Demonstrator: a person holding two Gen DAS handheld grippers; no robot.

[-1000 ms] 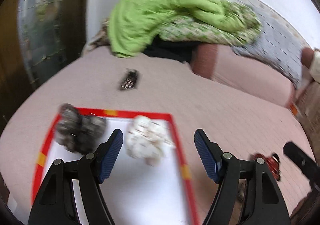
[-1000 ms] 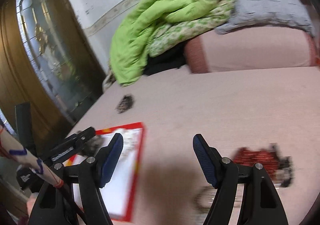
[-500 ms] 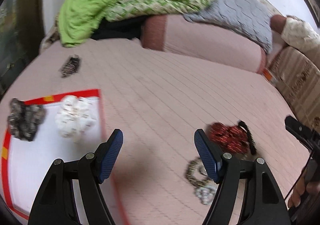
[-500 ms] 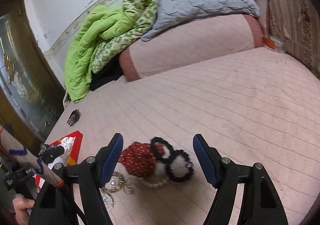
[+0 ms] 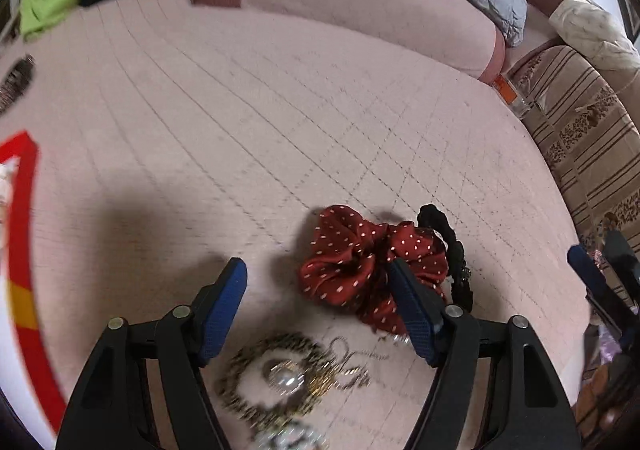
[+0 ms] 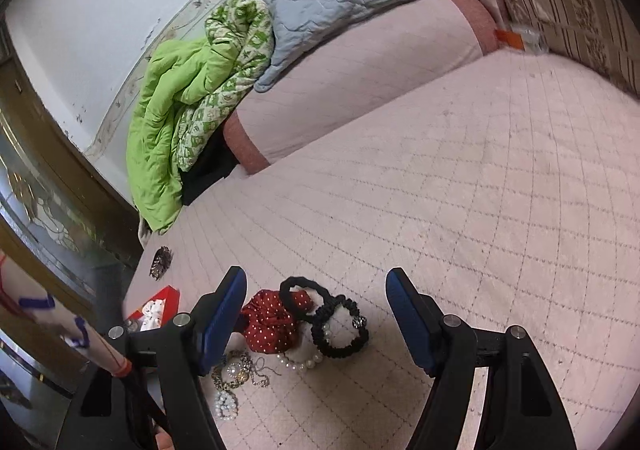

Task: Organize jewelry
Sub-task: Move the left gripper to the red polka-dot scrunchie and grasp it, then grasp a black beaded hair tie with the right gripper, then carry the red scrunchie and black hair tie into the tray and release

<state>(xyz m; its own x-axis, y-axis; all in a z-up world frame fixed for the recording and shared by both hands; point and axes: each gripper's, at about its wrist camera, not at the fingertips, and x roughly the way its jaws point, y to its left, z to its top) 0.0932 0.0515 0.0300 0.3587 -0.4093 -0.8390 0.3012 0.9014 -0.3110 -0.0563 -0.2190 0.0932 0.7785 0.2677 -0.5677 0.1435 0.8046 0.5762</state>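
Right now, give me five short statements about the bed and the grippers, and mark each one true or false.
1. The red dotted scrunchie lies on the pink quilted bed. True.
2. The right gripper is clamped on the black hair ties. False: its jaws stand open above them.
3. A pearl bracelet lies beside the scrunchie. True.
4. The green blanket covers the jewelry. False: it is heaped far back by the wall.
5. The left gripper holds the gold chain jewelry. False: nothing is between its pads.

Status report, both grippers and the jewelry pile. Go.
Left gripper just narrowing, nothing gripped, over red scrunchie. Right gripper open, empty. Nothing in the way.
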